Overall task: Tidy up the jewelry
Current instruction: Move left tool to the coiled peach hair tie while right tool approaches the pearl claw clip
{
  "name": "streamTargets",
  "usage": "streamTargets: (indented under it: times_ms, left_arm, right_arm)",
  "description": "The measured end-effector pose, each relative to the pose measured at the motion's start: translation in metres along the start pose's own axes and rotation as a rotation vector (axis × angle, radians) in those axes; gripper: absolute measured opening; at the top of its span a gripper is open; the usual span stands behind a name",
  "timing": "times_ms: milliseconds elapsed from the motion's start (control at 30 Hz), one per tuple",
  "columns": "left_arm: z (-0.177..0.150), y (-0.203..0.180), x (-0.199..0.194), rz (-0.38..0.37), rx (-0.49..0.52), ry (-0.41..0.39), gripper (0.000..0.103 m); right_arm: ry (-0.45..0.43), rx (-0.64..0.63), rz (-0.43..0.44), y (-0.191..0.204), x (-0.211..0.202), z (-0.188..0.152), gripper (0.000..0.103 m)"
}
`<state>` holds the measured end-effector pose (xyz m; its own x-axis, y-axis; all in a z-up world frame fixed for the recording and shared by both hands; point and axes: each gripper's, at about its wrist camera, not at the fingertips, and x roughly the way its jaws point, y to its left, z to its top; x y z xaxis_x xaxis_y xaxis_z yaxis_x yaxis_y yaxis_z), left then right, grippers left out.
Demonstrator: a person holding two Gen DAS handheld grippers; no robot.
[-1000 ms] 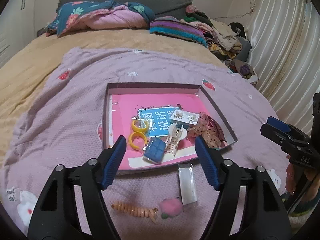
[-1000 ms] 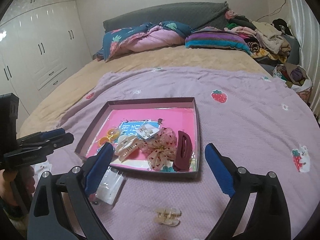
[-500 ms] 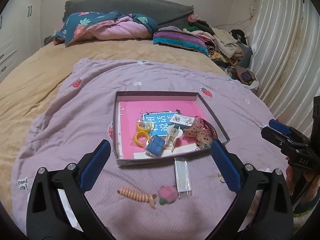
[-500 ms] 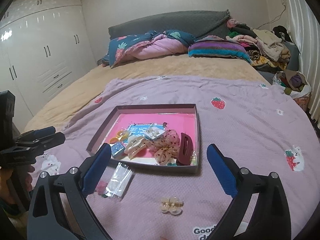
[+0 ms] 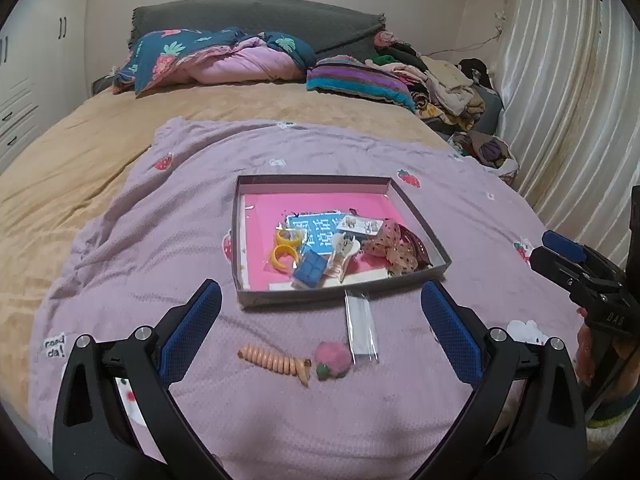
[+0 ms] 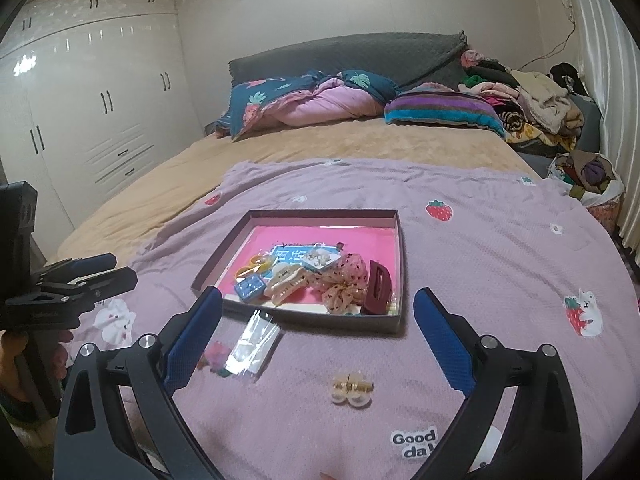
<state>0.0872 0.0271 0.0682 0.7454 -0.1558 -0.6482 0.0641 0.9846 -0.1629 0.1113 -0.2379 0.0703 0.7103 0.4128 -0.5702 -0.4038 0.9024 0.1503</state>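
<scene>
I held my left gripper (image 5: 320,320) and right gripper (image 6: 316,320) both spread wide, empty — ready to collect. Loose pieces lay outside the tray (image 6: 308,322): a pearl clip (image 6: 352,392) at my right gripper's 6 o'clock, a coil tie (image 5: 274,360) at my left's.

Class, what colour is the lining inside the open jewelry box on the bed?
Bright pink lining, inside the dark-walled jewelry box; the left wrist view shows it best.

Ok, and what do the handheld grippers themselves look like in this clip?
Both are matte black plastic frames with silver bolts. The left gripper and right gripper each have two fingers lined with textured blue pads. Seen side-on from the left camera, the right one carries pale lettering. Bare fingers show on the handles; no cables visible.
</scene>
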Motion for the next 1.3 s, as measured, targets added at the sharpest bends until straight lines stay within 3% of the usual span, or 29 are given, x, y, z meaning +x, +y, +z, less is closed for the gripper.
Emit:
streamTargets:
  times_ms: [1300]
  left_arm:
    - [-0.073,-0.007,0.004,-0.016,0.075,0.104,0.093]
  right_arm:
    - [0.117,-0.022,0.006,0.009,-0.001,-0.063,0.096]
